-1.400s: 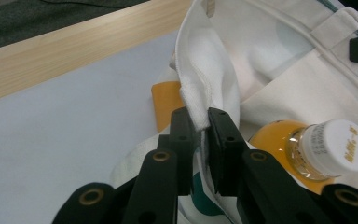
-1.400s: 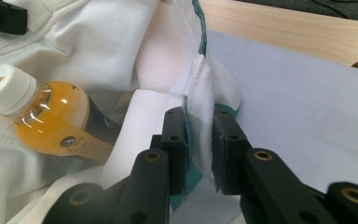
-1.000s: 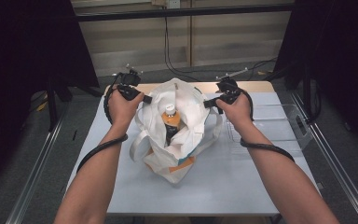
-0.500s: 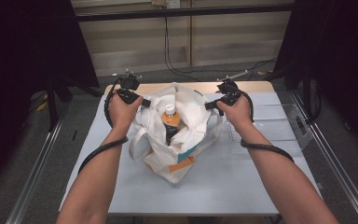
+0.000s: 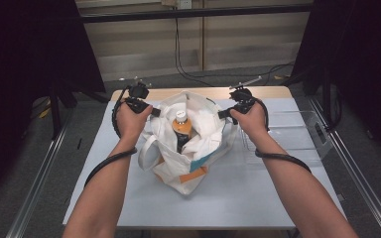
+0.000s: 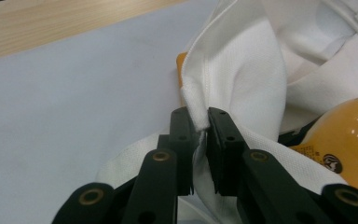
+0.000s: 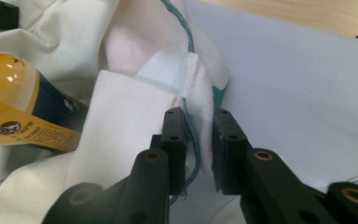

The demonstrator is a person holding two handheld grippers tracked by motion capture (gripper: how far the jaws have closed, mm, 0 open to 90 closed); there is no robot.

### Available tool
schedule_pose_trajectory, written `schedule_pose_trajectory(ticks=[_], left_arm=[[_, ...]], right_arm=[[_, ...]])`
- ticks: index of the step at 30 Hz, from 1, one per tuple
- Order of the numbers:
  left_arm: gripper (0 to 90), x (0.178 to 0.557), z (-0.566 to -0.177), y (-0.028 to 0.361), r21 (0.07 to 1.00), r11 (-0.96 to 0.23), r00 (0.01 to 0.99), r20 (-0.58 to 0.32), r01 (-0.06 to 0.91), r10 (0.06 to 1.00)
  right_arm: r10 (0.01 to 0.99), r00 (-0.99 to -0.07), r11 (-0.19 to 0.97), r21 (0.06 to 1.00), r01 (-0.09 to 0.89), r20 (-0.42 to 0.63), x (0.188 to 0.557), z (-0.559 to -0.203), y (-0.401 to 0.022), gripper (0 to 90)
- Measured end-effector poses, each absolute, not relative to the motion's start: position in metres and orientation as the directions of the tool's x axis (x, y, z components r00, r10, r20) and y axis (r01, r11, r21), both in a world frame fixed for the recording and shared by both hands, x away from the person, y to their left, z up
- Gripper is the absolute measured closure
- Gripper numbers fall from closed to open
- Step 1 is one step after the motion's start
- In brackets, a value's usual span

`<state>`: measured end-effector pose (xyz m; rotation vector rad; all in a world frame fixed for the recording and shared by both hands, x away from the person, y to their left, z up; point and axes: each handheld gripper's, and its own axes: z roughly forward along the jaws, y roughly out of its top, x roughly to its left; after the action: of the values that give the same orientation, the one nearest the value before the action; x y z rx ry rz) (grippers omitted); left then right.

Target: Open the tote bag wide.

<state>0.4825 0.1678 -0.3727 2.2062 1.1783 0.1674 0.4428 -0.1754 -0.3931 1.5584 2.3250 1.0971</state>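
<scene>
A white cloth tote bag (image 5: 198, 163) with orange and teal patches stands open in the middle of the table. An orange drink bottle (image 5: 181, 130) with a white cap stands upright inside it. My left gripper (image 5: 155, 112) is shut on the bag's left rim, and the white fabric (image 6: 235, 70) is pinched between its pads (image 6: 200, 125). My right gripper (image 5: 223, 114) is shut on the bag's right rim, clamping a fold with a teal seam (image 7: 199, 100). The bottle (image 6: 352, 137) lies close beside both sets of jaws and its label (image 7: 21, 128) faces the right one.
A pale sheet (image 5: 258, 198) covers the table, with a wooden edge (image 5: 203, 92) at the far side. A clear plastic tray (image 5: 297, 134) sits right of the bag. Metal rails (image 5: 357, 173) run along both table sides and cables hang behind.
</scene>
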Motion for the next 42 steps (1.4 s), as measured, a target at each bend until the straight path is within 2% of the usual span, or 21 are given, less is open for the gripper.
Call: schedule_pose_trajectory(ticks=[15,18,25,31,42], left_arm=[[80.8,0.494,-0.387,0.168,0.553,-0.411,0.583,-0.175,0.725,0.793],[80.8,0.497,-0.390,0.173,0.530,-0.448,0.606,-0.167,0.720,0.778],[80.8,0.497,-0.399,0.176,0.539,-0.415,0.585,-0.190,0.733,0.788],[80.8,0.499,-0.402,0.176,0.525,-0.446,0.602,-0.169,0.725,0.780],[80.8,0.498,-0.412,0.176,0.517,-0.420,0.580,-0.192,0.746,0.792]], right_arm=[[0.849,-0.449,0.207,0.607,0.767,0.278,0.449,-0.403,-0.176,77.4],[0.850,-0.448,0.210,0.601,0.771,0.278,0.451,-0.405,-0.176,77.4],[0.848,-0.452,0.219,0.594,0.774,0.276,0.453,-0.410,-0.175,77.4],[0.851,-0.444,0.216,0.584,0.782,0.279,0.455,-0.412,-0.174,77.4],[0.851,-0.453,0.239,0.572,0.785,0.265,0.455,-0.419,-0.173,77.7]])
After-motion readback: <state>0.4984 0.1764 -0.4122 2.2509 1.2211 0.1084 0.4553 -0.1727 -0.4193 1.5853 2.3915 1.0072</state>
